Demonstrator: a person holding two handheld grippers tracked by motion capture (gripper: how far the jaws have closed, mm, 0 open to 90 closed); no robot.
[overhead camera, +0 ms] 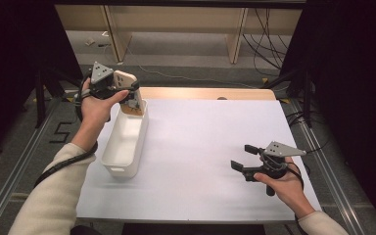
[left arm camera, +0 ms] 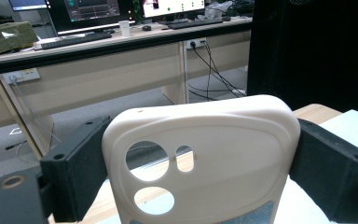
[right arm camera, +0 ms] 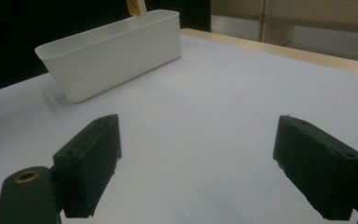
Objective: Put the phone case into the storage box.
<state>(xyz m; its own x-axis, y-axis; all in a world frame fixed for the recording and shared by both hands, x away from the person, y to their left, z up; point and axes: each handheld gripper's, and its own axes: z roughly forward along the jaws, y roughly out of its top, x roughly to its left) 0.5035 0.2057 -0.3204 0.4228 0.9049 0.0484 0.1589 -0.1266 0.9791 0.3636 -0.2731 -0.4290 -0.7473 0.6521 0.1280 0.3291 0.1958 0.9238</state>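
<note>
Phone case (left arm camera: 200, 158) looks light, thin and bendable; the left gripper (overhead camera: 127, 95) clamps its side edges above the white bin (overhead camera: 125, 142). Such a side hold seems safest. Right gripper (overhead camera: 247, 157) rests empty, jaws apart, over the worktop (overhead camera: 200, 147).

One phone case (left arm camera: 205, 158), one white bin (overhead camera: 125, 144), two hand-held grippers.

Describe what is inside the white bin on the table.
The phone case, clamped in the left hand-held gripper, hangs over the white bin's far end. The bin's visible floor looks bare; the case hides the far corner.
</note>
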